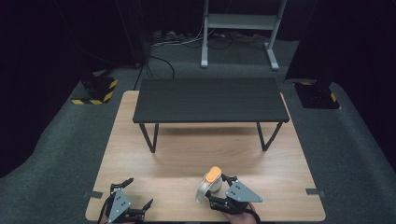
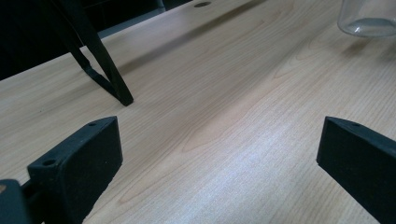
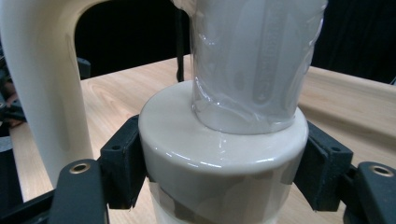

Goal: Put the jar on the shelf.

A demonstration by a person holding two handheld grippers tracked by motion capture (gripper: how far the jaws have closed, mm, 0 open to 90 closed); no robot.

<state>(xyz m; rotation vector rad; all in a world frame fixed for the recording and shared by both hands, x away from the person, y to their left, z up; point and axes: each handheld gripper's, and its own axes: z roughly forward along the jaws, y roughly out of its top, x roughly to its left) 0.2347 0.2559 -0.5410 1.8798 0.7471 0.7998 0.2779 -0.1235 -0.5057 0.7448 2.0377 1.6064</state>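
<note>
Claw (image 3: 219, 172) on my right clamps the jug (image 3: 223, 154) steady, while my left claw (image 2: 219, 163) waits open over the tabletop (image 2: 224, 93).

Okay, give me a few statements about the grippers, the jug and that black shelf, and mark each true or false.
1. The right gripper grips the cream jug. True.
2. The left gripper holds a cup. False: its jaws are open with nothing between them.
3. The black shelf stands on the wooden table. True.
4. The jug's cap is blue. False: it is orange.
5. The jug sits on the shelf. False: it is near the table's front edge.
</note>
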